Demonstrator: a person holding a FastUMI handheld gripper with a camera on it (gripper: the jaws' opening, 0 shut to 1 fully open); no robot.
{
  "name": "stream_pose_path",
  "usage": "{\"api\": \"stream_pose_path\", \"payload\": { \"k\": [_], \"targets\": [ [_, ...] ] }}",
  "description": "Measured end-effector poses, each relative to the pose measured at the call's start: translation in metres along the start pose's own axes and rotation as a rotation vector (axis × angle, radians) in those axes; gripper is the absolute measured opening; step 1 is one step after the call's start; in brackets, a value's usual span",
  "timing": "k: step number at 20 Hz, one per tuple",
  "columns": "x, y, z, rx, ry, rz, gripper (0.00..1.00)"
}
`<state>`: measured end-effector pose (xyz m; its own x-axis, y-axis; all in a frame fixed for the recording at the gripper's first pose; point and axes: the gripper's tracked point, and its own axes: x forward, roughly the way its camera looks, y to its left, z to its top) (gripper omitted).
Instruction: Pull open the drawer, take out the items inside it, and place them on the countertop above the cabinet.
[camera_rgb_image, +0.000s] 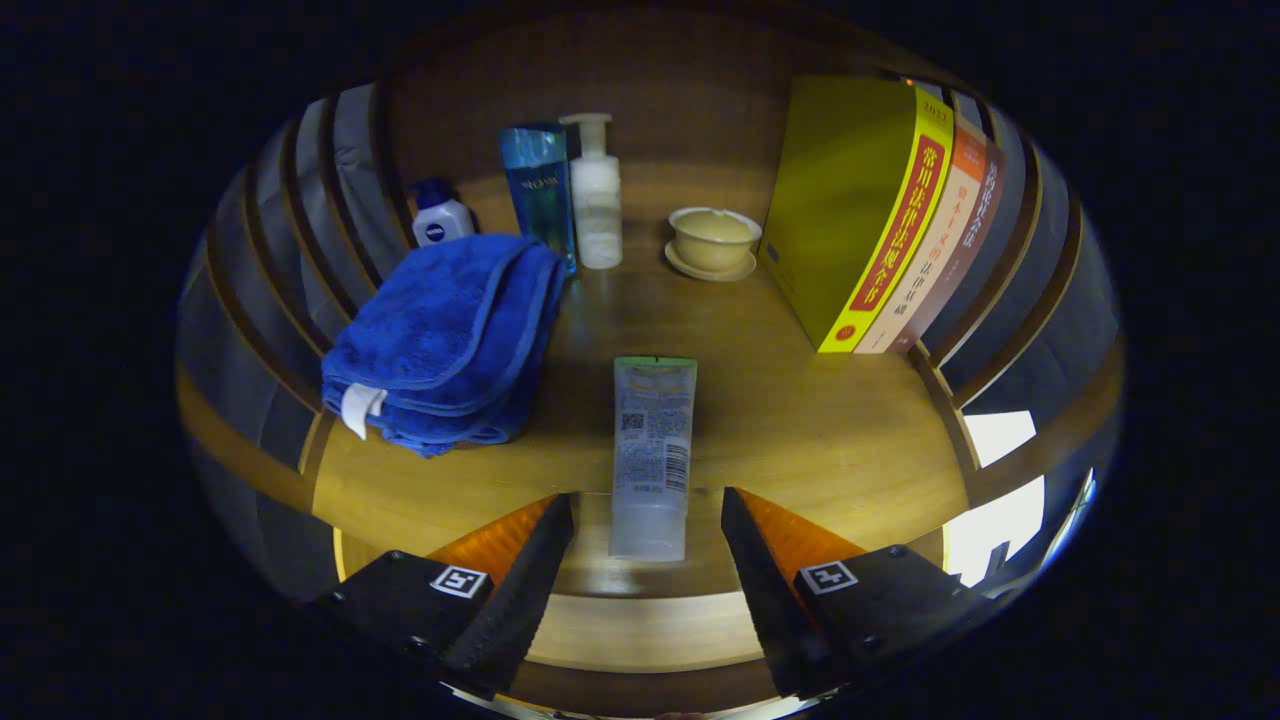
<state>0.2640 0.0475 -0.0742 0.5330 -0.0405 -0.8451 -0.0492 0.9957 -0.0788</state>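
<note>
Lying between the gripper's (648, 545) spread, untouching fingers, tube (652, 450); cap end blurred.

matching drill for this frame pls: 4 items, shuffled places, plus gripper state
Items:
1. tube
2. towel
3. bowl
4. books

Places:
A. upright, right of the bowl
B. on a saucer, between pump bottle and books
C. lying flat, near end between the fingers
D. folded, left of the tube

Pairs: 1-C, 2-D, 3-B, 4-A

The gripper is open, fingers either side of the tube's near end, not pressing it.
</note>
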Motion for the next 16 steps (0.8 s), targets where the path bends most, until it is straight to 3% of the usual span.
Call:
{"api": "stream_pose_path", "payload": {
  "k": [5, 10, 13, 16],
  "targets": [
    [-0.070, 0.010, 0.017, -0.065, -0.195, 0.058, 0.98],
    [-0.162, 0.012, 0.022, -0.072, -0.496, 0.121, 0.97],
    [-0.200, 0.013, -0.002, -0.051, -0.642, 0.163, 0.97],
    [-0.205, 0.008, -0.046, -0.047, -0.739, 0.145, 0.97]
  ]
}}
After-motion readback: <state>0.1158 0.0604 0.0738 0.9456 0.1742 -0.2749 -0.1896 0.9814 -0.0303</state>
